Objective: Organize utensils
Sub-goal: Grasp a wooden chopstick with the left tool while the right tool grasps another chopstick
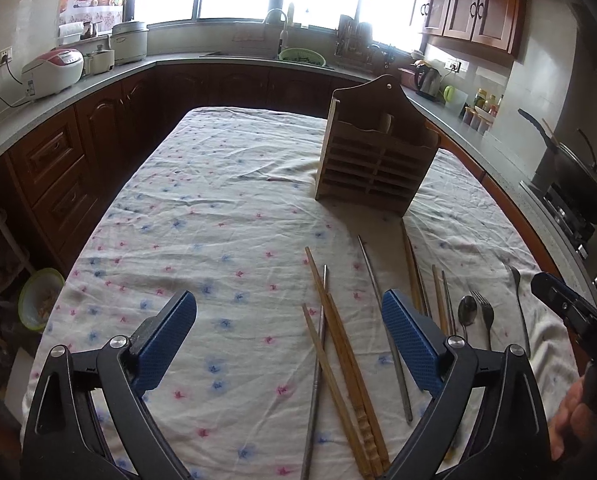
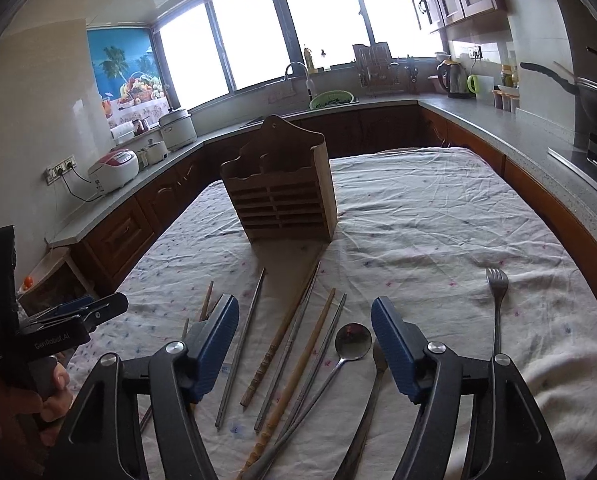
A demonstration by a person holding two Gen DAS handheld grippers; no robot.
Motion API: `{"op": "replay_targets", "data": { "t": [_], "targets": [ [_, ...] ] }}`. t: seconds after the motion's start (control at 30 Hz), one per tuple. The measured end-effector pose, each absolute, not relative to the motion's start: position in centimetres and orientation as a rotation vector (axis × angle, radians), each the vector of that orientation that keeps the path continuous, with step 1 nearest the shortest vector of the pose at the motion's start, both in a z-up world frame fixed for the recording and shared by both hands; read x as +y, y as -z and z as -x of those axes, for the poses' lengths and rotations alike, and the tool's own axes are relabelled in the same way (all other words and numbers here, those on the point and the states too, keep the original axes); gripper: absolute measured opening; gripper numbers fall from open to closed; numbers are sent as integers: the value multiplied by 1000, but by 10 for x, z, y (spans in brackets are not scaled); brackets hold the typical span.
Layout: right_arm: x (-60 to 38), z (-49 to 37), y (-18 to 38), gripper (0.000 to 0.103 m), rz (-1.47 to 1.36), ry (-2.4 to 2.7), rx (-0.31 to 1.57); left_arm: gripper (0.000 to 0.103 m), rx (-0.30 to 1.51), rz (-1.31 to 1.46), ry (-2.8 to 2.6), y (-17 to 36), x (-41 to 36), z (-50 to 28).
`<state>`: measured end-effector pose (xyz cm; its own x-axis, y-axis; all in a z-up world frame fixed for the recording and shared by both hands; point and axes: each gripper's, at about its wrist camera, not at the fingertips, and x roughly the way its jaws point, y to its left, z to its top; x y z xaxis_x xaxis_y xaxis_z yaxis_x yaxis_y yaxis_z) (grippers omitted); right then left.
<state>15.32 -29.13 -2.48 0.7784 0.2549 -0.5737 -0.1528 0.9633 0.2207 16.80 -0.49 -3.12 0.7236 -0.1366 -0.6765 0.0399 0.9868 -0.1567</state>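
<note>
Left wrist view: floral tablecloth [image 1: 226,208] fills the frame, wooden utensil holder [image 1: 374,160] stands upright at upper centre-right, and a green bowl [image 1: 38,300] on the floor shows at the left edge, seen only here. The right gripper [image 1: 562,304] and the hand [image 1: 574,412] holding it enter at the lower right edge. Right wrist view: same utensil holder [image 2: 282,196] at centre, and a lone fork [image 2: 497,304] at the right, well apart from the other utensils; the left gripper [image 2: 78,312] shows at the left edge. Utensils lie flat on the cloth in front of the holder: wooden chopsticks [image 1: 338,344], metal chopsticks [image 2: 242,344], a spoon [image 2: 352,342]. Left gripper [image 1: 288,330]: jaws wide apart, nothing held; chopsticks lie on the cloth below the gap. Right gripper [image 2: 304,332]: jaws partly open, narrower than the left's, holding nothing; chopsticks and spoon lie beneath the gap, pads clear of them.
</note>
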Motion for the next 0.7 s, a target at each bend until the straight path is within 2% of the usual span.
{"op": "replay_targets", "data": {
  "t": [0.1,0.37,0.47,0.7],
  "targets": [
    [-290,-175,29,56,-180,-234,685,92,791,141,116,37,-7,-185],
    [-281,-232,43,49,-194,-249,770,83,885,155,132,58,-12,-229],
    [-276,-253,53,44,-198,-247,808,73,922,161,147,66,-14,-245],
    [-268,-303,80,36,-209,-221,898,70,979,166,173,81,-19,-271]
  ]
}}
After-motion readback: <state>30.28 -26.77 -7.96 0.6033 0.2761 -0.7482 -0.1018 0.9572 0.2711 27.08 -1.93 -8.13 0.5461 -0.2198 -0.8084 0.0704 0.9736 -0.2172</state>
